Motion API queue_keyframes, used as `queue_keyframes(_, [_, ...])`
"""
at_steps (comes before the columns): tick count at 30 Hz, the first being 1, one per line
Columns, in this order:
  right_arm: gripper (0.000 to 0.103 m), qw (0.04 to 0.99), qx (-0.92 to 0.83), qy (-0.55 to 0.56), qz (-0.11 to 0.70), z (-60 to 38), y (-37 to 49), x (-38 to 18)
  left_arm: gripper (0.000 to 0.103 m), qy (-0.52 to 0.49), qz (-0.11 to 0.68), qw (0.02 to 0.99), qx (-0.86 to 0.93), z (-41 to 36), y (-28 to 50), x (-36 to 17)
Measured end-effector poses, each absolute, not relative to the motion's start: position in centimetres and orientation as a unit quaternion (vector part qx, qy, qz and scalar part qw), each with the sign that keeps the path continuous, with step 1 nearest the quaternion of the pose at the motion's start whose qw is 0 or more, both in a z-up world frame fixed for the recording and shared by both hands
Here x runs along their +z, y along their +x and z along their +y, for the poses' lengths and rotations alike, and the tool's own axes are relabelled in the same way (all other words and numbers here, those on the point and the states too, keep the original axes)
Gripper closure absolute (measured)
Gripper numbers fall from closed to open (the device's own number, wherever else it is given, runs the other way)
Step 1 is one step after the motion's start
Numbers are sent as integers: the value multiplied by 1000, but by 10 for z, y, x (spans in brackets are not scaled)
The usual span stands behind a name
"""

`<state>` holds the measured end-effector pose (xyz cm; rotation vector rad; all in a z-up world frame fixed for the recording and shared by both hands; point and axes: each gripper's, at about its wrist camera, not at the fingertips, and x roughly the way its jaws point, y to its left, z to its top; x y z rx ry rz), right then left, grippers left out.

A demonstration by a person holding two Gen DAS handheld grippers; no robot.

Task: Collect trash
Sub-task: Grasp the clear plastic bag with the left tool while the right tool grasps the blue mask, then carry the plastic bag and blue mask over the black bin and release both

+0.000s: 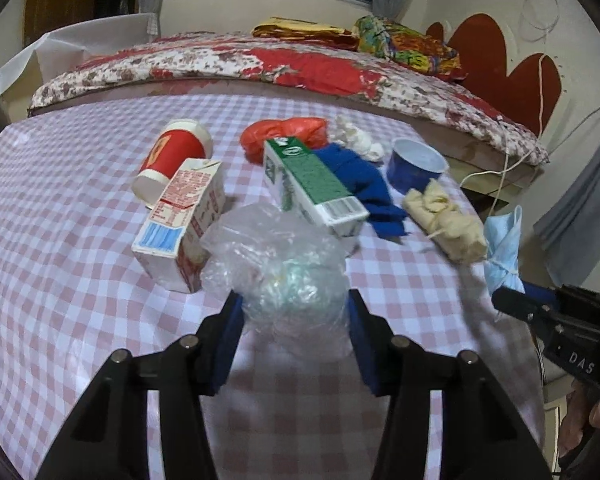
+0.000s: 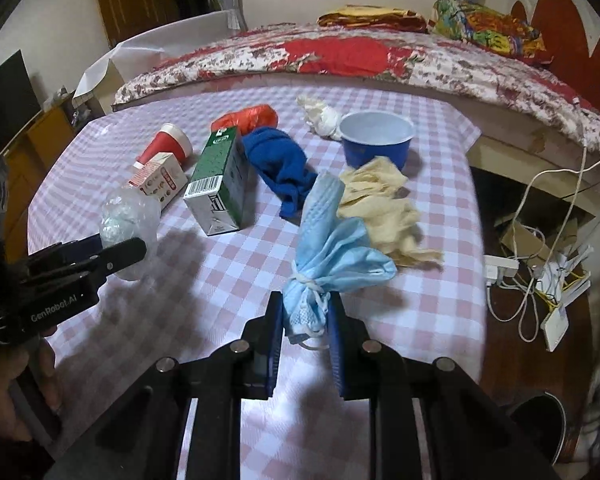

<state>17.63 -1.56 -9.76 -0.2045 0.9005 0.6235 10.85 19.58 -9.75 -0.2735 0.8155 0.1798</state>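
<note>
Left wrist view: we list our left gripper (image 1: 294, 312), blue pads pinching a crumpled clear plastic bag (image 1: 276, 256) at its near end, over the pink-and-white checked tablecloth (image 1: 60, 184). Beyond it lie a red-and-white milk carton (image 1: 180, 220), a red paper cup (image 1: 172, 156) on its side, a green-and-white carton (image 1: 312, 188), an orange plastic bag (image 1: 280, 134), a blue cloth (image 1: 364, 184), white crumpled tissue (image 1: 360, 138), a blue paper bowl (image 1: 416, 166) and a cream rag (image 1: 448, 220). Right wrist view: our right gripper (image 2: 306, 320) is pressed on the knotted end of a light-blue face mask (image 2: 332, 240), which rises clear of the cloth. We judge both pieces should be lifted slowly, grip kept firm, since the plastic is slippery. Only this view shows the floor at right with white cables (image 2: 540, 264) and a dark round rim (image 2: 540, 416), possibly the bin; we cannot tell.
</note>
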Motion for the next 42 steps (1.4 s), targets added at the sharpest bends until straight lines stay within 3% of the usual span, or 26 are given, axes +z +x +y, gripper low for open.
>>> queue_keyframes(17, [81, 887, 239, -60, 392, -107, 157, -60, 51, -69, 375, 924, 31, 119, 110, -68])
queue_keyframes(42, [81, 911, 105, 1, 399, -266, 139, -67, 51, 8, 362, 927, -91, -12, 131, -49])
